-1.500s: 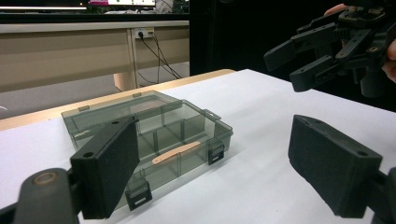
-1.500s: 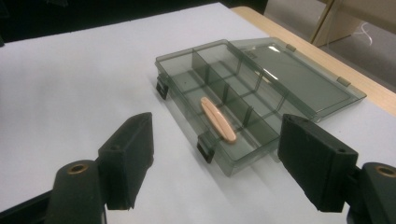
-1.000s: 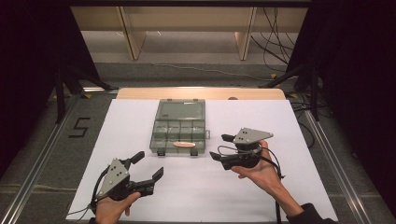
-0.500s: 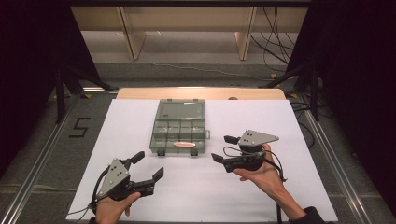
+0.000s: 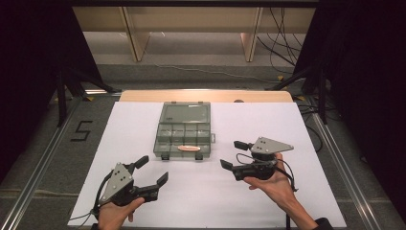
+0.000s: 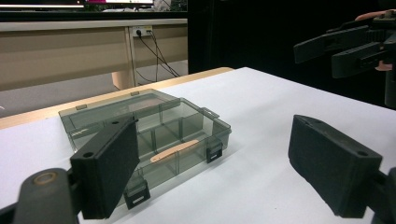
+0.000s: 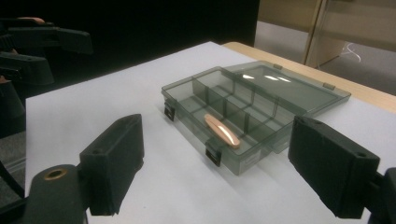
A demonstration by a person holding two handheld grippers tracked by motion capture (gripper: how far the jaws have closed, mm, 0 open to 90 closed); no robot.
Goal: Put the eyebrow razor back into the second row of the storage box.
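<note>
High view, left claw [image 5: 154, 171] wide open, right claw [image 5: 235, 154] likewise, both empty

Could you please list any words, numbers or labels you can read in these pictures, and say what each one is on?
"5": a dark figure on the grey floor, left of the table.
I can read no text on the compartment box, the left gripper or the right gripper.

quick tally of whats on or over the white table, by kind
grippers: 2, left gripper and right gripper, both open
compartment box: 1, lid open
wooden stick: 1, lying across the box's front compartments
total: 4
</note>
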